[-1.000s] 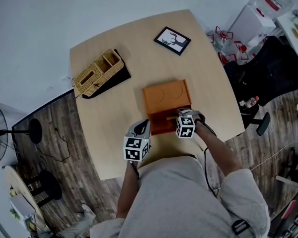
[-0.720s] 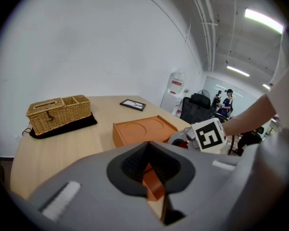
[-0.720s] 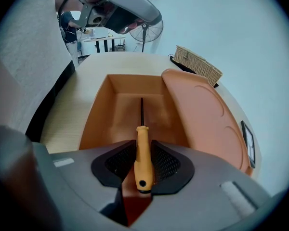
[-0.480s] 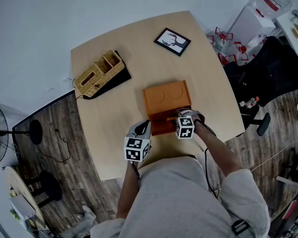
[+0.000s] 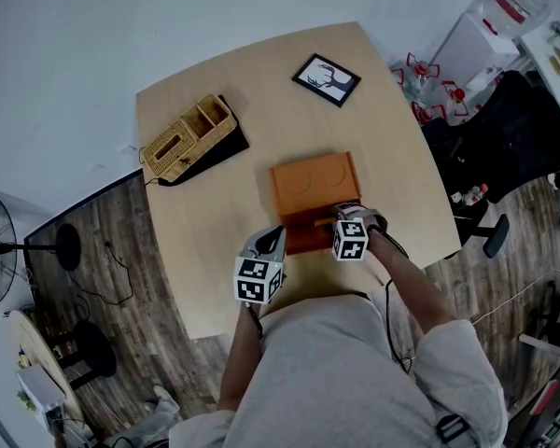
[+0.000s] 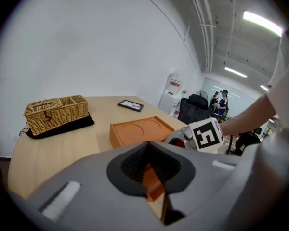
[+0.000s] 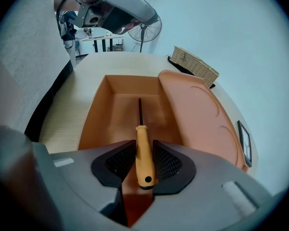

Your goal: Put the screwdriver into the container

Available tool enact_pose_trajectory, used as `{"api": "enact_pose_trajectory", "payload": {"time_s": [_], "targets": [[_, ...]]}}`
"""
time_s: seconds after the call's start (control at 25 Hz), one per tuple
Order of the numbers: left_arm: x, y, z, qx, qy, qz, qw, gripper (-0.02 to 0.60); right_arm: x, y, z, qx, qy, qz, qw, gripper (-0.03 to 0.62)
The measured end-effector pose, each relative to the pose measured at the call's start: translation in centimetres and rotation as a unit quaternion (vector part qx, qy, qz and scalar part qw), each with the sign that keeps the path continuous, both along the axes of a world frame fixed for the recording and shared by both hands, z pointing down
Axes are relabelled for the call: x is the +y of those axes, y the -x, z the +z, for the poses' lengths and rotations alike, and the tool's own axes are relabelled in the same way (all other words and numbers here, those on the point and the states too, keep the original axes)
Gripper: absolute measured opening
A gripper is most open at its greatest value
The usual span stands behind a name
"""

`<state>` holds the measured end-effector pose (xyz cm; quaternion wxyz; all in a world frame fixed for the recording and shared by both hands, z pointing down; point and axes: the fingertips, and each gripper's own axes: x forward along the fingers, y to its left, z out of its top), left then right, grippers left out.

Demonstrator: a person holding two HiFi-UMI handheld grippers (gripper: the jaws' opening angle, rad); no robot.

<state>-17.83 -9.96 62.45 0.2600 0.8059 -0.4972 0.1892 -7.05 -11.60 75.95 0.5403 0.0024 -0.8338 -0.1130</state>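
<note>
We see a pale wooden desk (image 5: 205, 208) bearing an orange container (image 5: 313, 183), a wicker basket (image 5: 185, 135) at far left and a framed picture (image 5: 327, 79) at the far edge. Our left gripper (image 6: 153, 173), jaws drawn together on nothing, sits by the container's near left corner. Our right gripper (image 5: 339, 220) jaws clamp the screwdriver (image 7: 144, 153) by its yellow handle, shaft pointing over the container's open compartment.

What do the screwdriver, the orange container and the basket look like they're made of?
The screwdriver: glossy yellow-orange handle, likely plastic; thin dark shaft, probably metal.
The container: smooth, matte, uniform orange with rounded moulded edges, probably plastic.
The basket: visibly woven tan strands, wicker or rattan.
</note>
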Motion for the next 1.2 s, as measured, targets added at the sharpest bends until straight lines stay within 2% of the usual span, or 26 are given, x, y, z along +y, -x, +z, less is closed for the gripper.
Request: {"api": "enact_pose_trajectory", "payload": {"time_s": [0.32, 0.64, 0.84, 1.0, 1.2], "targets": [[-0.1, -0.3, 0.1, -0.002, -0.001, 0.008, 1.0, 0.055, -0.2, -0.4, -0.8, -0.006, -0.006, 0.01, 1.0, 0.103], [-0.2, 0.0, 0.3, 0.006, 0.002, 0.004, 1.0, 0.055, -0.5, -0.6, -2.9, -0.032, -0.018, 0.041, 0.998, 0.103], [-0.3, -0.3, 0.4, 0.006, 0.002, 0.009, 0.9999, 0.055, -1.2, -0.5, -4.6, -0.082, -0.002, 0.116, 0.99, 0.103], [-0.4, -0.5, 0.3, 0.008, 0.001, 0.013, 0.9999, 0.055, -1.3, -0.6, -5.6, -0.107, 0.007, 0.155, 0.982, 0.103], [-0.4, -0.5, 0.4, 0.008, 0.002, 0.018, 0.9998, 0.055, -1.6, -0.9, -6.6, -0.143, 0.027, 0.21, 0.967, 0.103]]}}
